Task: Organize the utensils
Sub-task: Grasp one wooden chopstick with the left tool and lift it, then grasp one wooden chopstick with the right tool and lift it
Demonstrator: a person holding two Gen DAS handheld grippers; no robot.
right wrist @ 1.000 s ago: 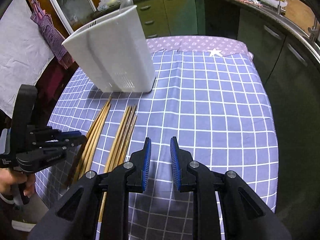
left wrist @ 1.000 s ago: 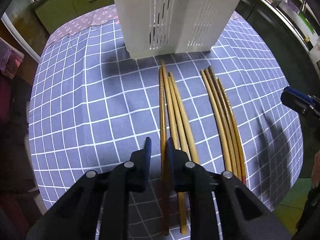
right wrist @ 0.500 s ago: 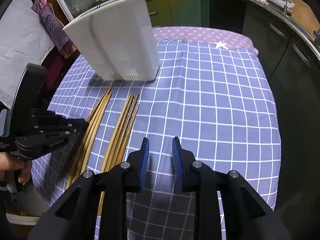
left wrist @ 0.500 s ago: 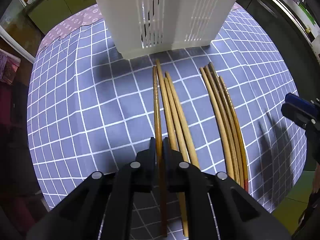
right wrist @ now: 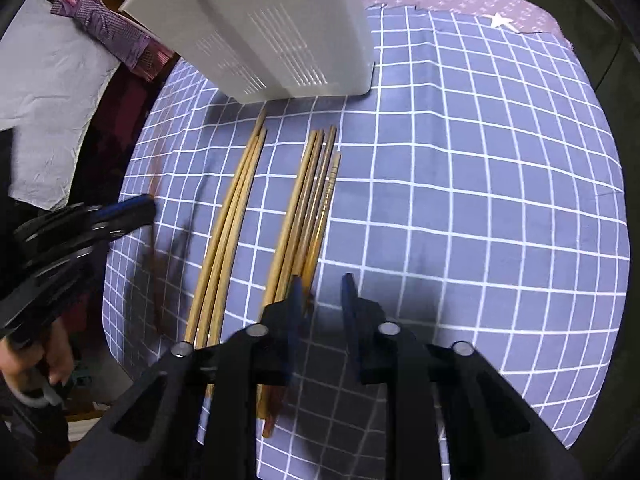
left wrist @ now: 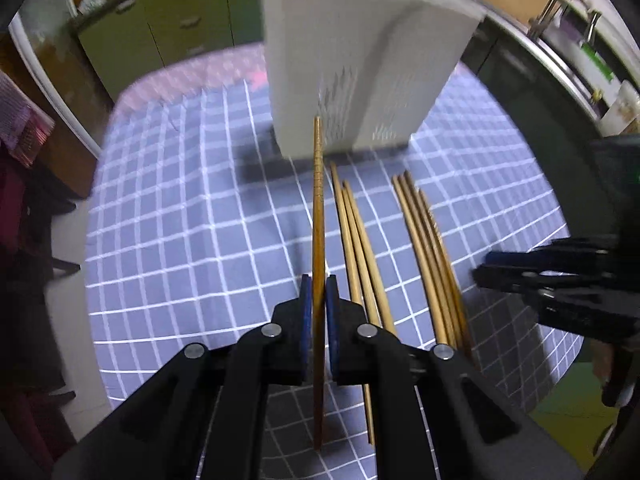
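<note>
Left wrist view: the left claw (left wrist: 319, 300) is clenched on one dark chopstick (left wrist: 318, 216), lifted off the checked counter (left wrist: 180, 220), tip aimed at the white slotted utensil holder (left wrist: 360, 68). The grip sits low on the stick, so it could pivot or slip.

Right wrist view: the right claw (right wrist: 322, 300), its jaws just narrowing, stands empty beside the right chopstick bundle (right wrist: 308, 208); closing there could scatter or pinch several.

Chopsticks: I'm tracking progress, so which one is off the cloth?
The darker chopstick clamped in the left hand-held gripper; the three beside it and the right-hand bundle lie flat.
</note>
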